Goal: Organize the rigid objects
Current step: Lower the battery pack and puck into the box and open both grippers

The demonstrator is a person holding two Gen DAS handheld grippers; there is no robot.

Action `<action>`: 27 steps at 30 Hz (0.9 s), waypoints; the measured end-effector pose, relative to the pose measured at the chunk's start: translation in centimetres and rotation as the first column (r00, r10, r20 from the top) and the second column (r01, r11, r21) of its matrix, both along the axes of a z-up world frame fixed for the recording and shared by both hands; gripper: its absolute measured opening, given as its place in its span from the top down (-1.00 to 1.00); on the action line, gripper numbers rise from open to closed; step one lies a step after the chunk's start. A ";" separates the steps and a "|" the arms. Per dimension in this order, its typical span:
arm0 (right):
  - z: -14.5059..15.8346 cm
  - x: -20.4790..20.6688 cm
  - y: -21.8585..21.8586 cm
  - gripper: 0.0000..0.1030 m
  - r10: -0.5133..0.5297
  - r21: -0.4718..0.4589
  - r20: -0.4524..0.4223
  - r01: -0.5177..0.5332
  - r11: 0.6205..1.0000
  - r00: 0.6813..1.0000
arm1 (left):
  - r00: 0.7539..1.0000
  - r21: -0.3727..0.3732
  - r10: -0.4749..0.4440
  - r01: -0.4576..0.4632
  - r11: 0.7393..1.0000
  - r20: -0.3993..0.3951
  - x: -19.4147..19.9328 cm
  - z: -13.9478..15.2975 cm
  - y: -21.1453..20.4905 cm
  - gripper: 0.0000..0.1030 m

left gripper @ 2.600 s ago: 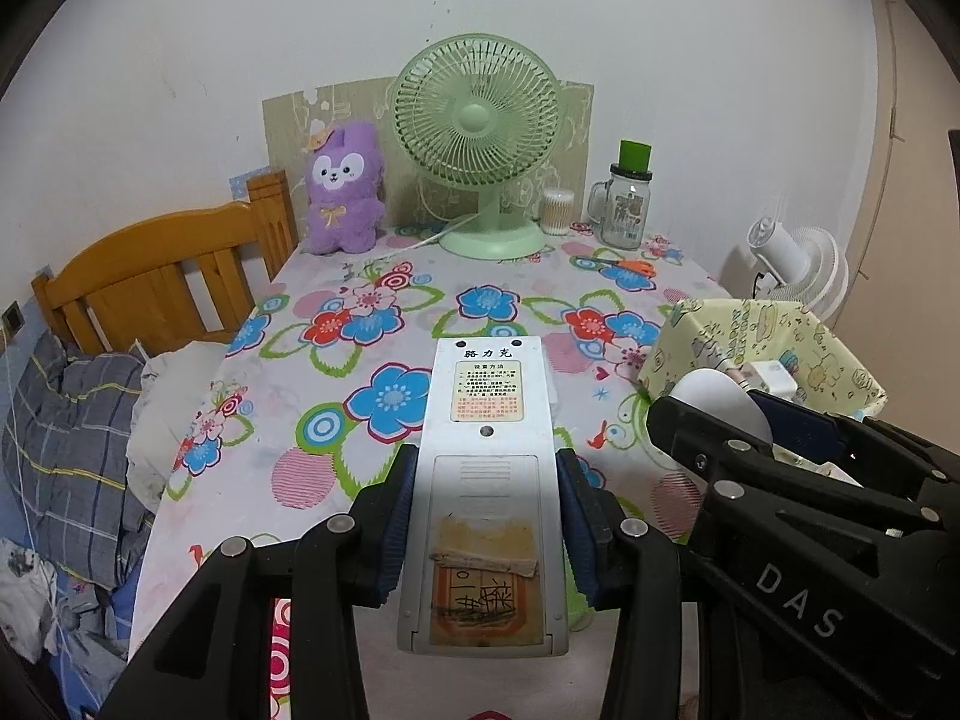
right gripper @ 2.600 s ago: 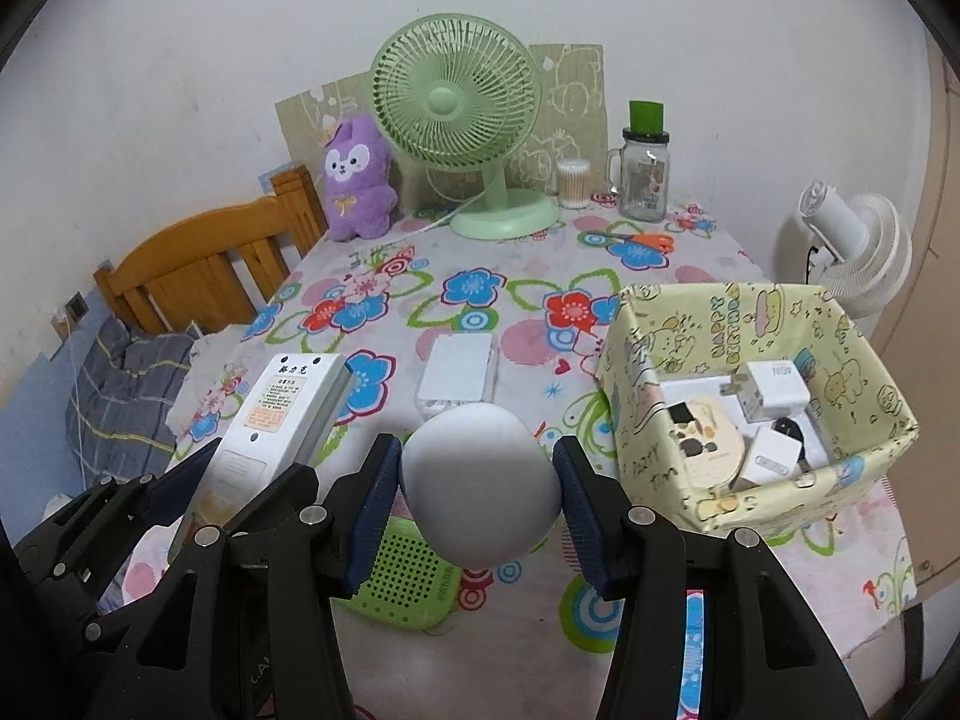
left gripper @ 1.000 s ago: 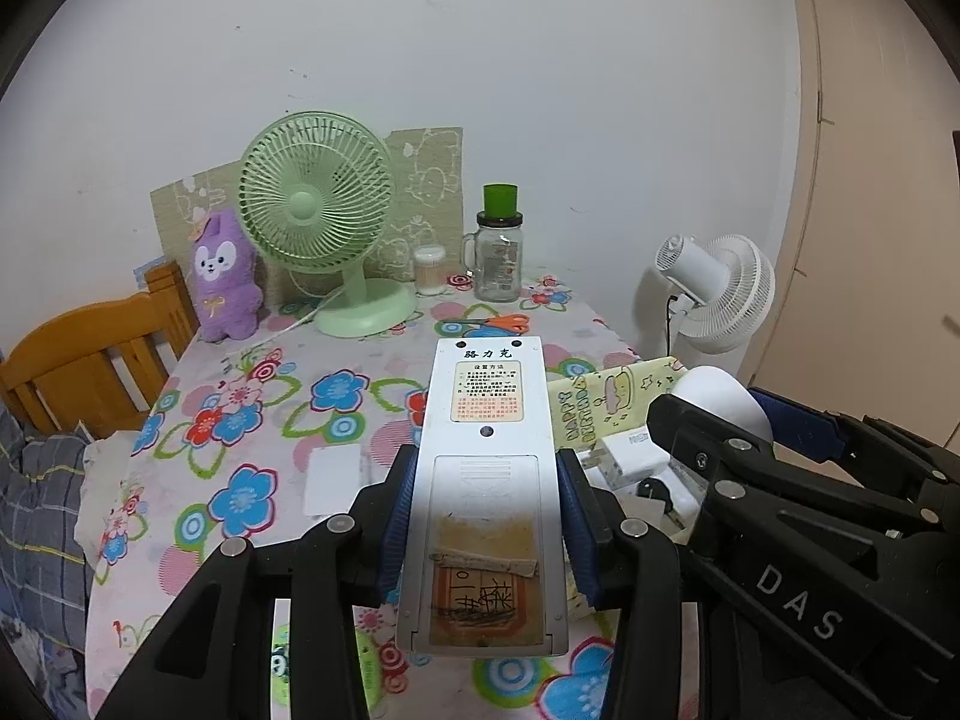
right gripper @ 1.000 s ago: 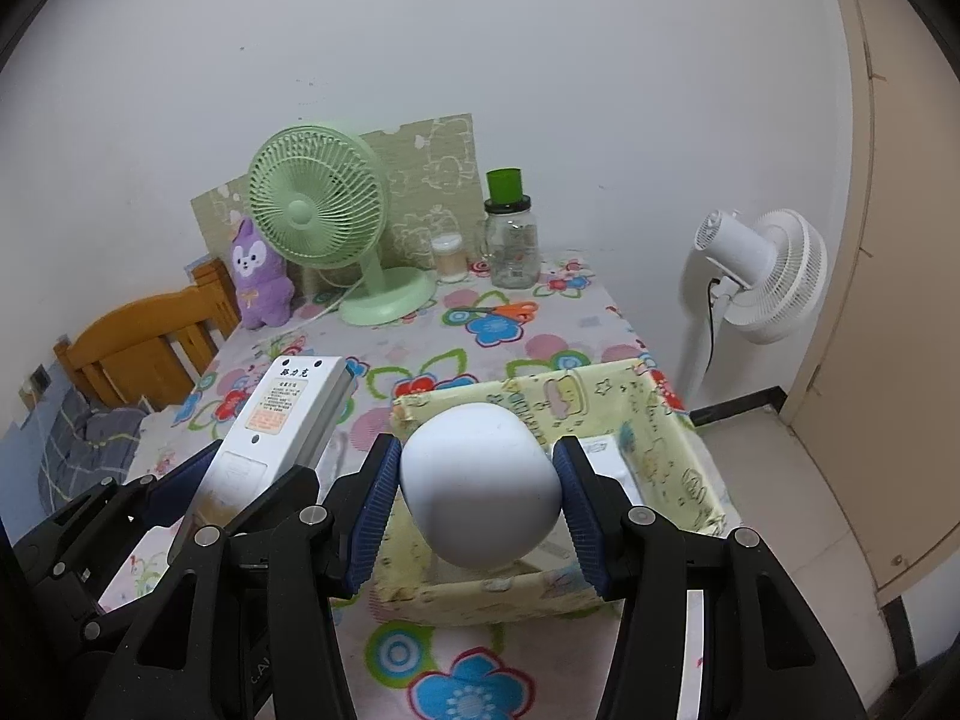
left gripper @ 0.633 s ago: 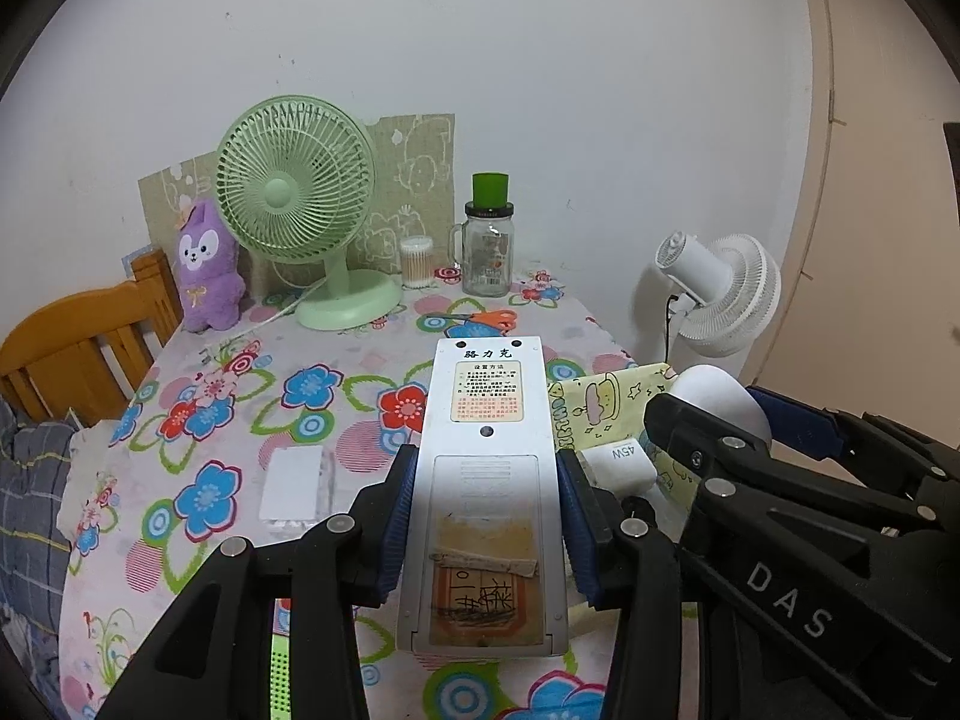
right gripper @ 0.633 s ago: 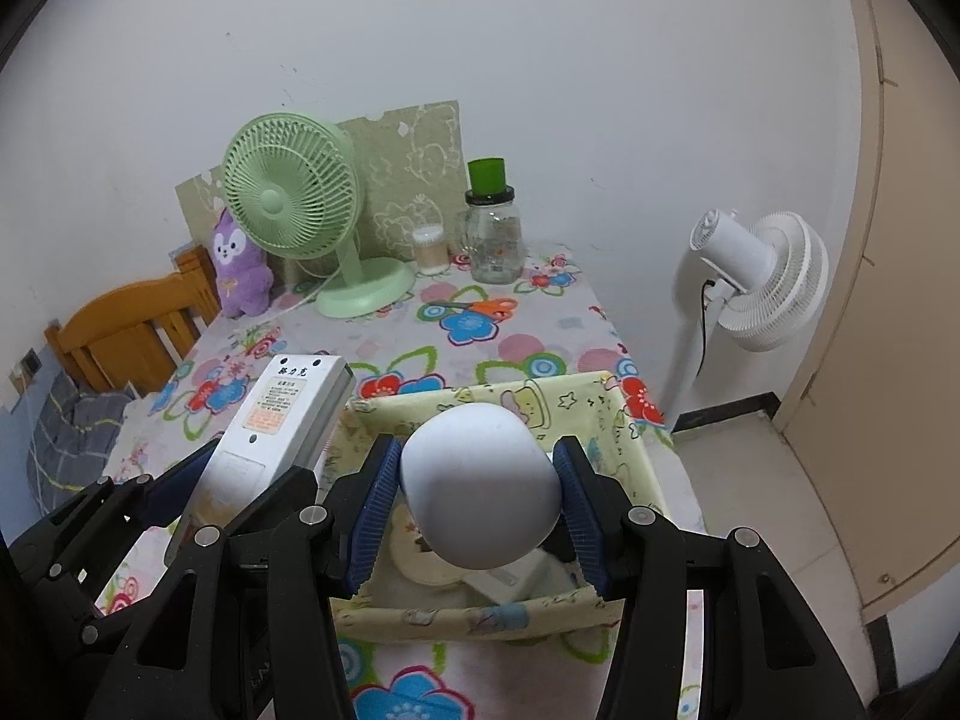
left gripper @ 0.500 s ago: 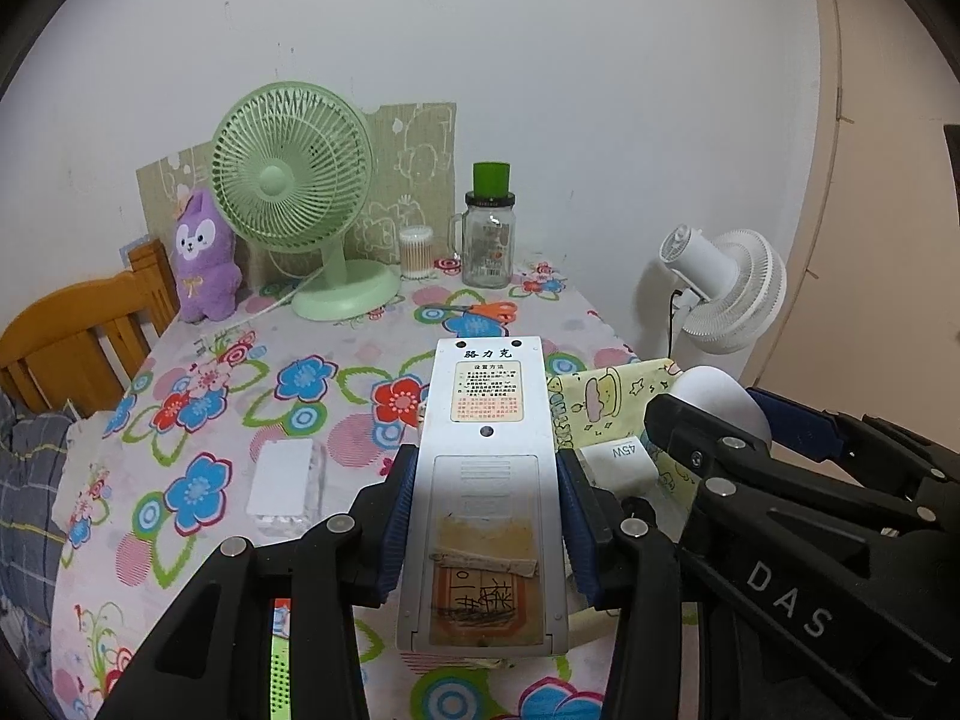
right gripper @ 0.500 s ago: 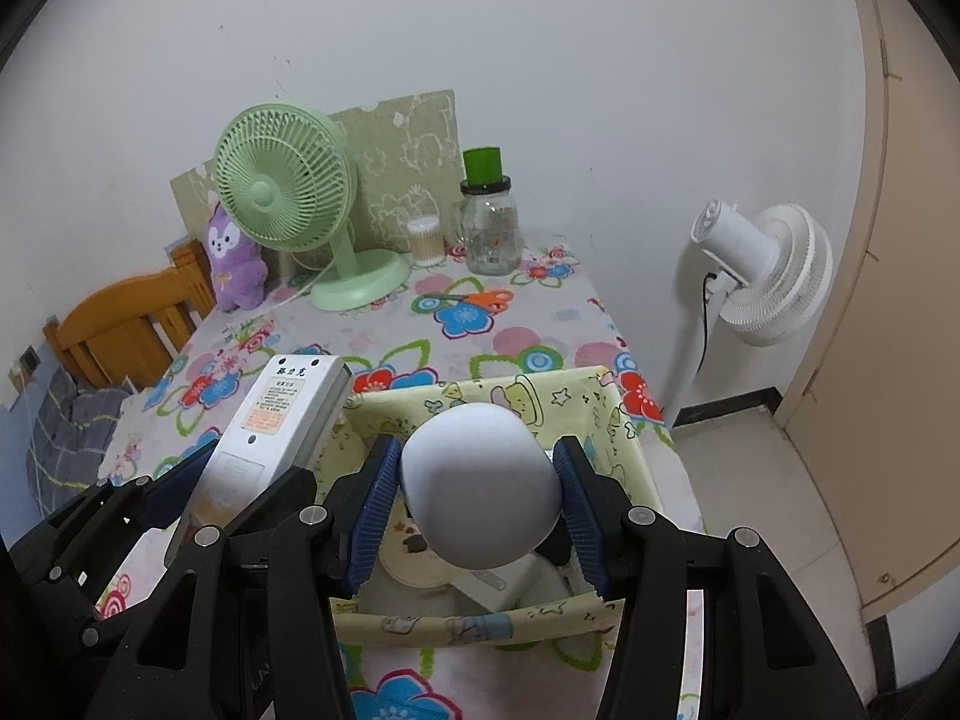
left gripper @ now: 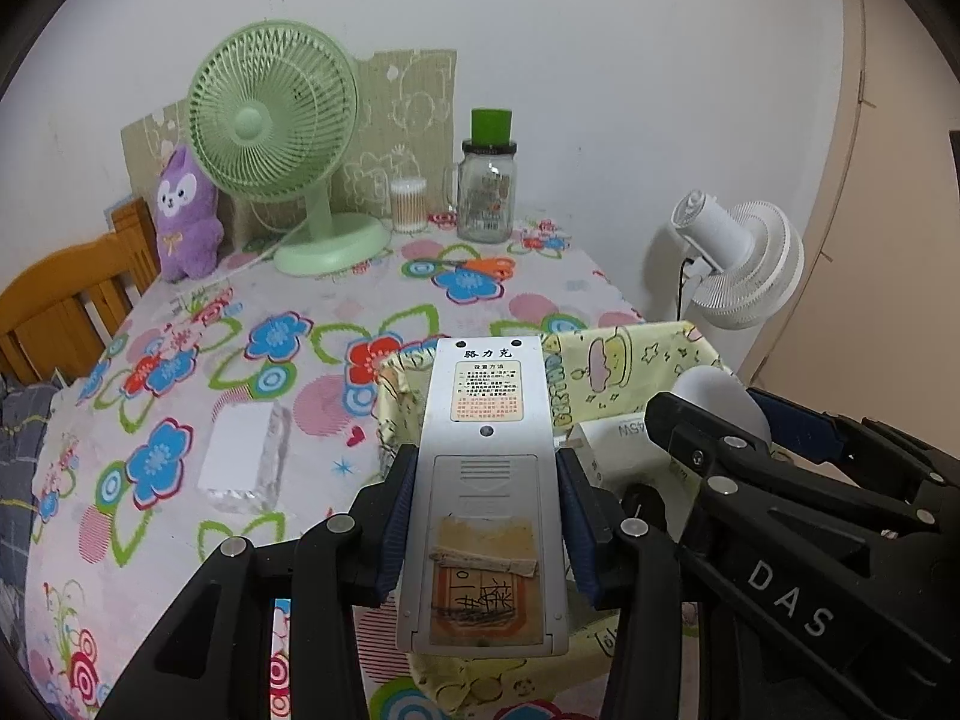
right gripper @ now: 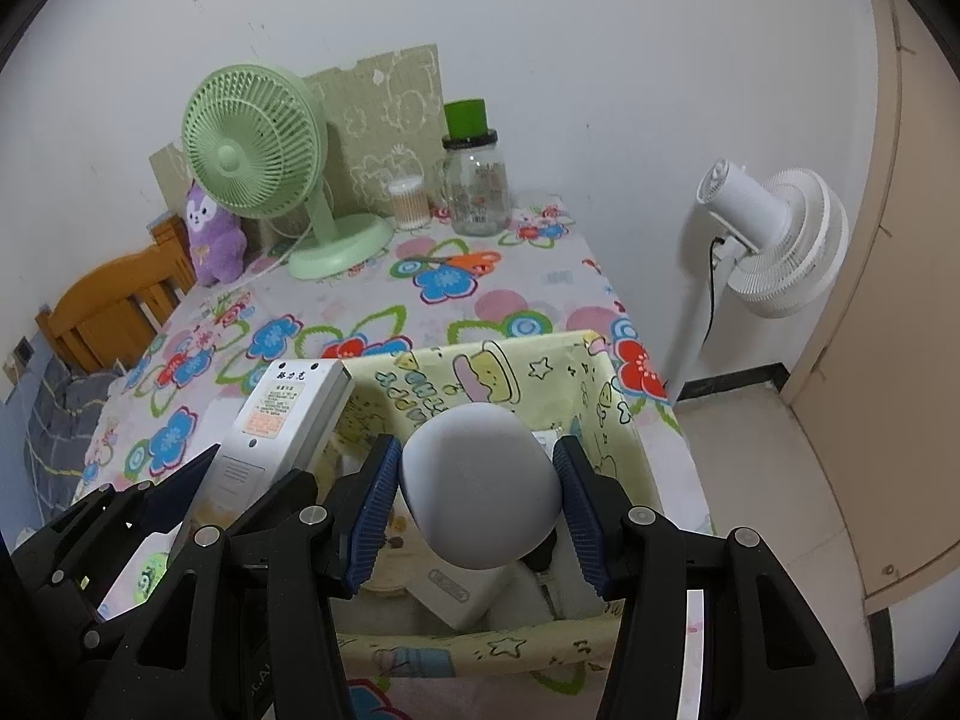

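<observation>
Pinching a smooth white egg-shaped plastic object (right gripper: 480, 489) between its blue ribbed pads, the right claw (right gripper: 477, 495) was found directly above the open mouth of the yellow cartoon-printed fabric storage box (right gripper: 606, 414). The object hung over the small white items already lying inside, clear of the walls on both sides as far as could be judged. The drop, in my judgement, lay straight down from this claw, with no sideways travel required.

The left claw (left gripper: 483, 531) was clamped on the lower half of a long grey-white plastic remote control (left gripper: 486, 480), held back-side up with its battery cover and label showing. The remote's long axis ran forward along the fingers, its far end reaching over the near-left rim of the same box (left gripper: 630, 354). Its length appeared comparable to the box interior, so entry would likely depend on tipping that far end down.

The right claw was judged the nearer to release. The two claws stood close beside each other, a possible point of interference.

The box rested on the worktop under a floral tablecloth (left gripper: 270, 336); a small white rectangular case (left gripper: 240, 459) lay to its left, well apart.
</observation>
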State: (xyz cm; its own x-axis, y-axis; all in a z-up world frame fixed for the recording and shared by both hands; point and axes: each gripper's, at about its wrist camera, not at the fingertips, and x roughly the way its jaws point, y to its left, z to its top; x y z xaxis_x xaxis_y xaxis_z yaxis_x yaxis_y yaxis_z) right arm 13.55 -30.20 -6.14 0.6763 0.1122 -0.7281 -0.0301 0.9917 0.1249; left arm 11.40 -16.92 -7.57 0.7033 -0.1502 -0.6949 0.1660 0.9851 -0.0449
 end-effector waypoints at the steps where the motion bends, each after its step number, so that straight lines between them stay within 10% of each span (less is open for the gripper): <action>1: -0.3 0.2 0.0 -0.08 0.002 0.001 -0.006 -0.002 1.000 1.000 | 1.000 0.001 0.004 -0.004 1.000 -0.004 0.2 -0.3 -0.1 0.13; 27: -3.6 2.5 -0.5 -0.09 0.016 -0.017 -0.068 -0.017 1.000 0.998 | 0.999 0.062 -0.007 0.009 0.998 -0.042 1.5 -2.7 -2.5 0.12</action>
